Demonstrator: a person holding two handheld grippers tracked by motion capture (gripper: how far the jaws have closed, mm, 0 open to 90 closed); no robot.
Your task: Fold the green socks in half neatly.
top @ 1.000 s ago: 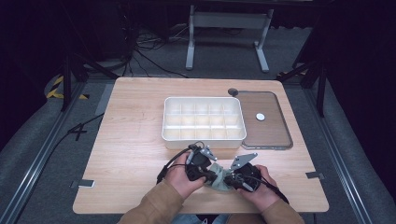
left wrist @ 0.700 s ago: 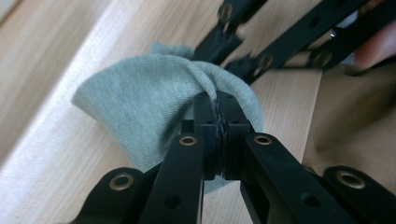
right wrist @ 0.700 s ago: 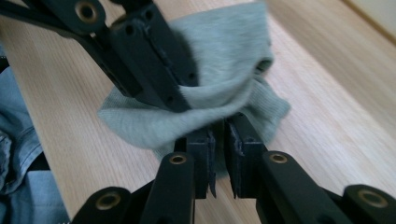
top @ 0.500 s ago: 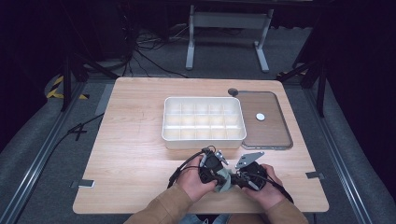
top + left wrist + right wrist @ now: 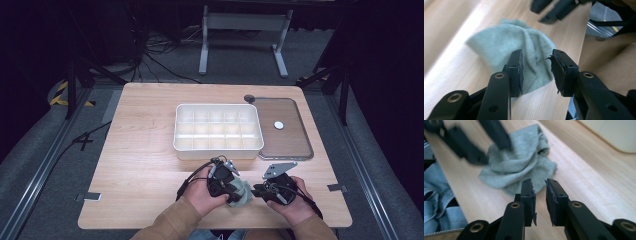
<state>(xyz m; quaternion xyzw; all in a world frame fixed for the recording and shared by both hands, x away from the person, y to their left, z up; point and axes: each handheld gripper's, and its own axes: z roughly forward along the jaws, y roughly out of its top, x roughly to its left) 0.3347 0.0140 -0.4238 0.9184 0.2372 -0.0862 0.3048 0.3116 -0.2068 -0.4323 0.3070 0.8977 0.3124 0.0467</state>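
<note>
Left gripper [image 5: 536,72]: jaws apart with a moderate gap, hovering over the cloth [image 5: 519,50], not clamped on it. Right gripper [image 5: 539,195]: jaws nearly together, a narrow gap between the pads, nothing between them, tips just short of the cloth's near edge. The cloth is a crumpled grey-green rag lying on the desk [image 5: 140,165] at its front edge, about mid-width, between the two grippers in the high view. White compartment tray [image 5: 218,149] sits at the desk centre; its cells look empty as far as I can tell. Just beside it on the right, a flat brown tray [image 5: 295,145] with a small white disc [image 5: 278,125] in it. Dark room, grey carpet, cables on the floor behind the desk.
</note>
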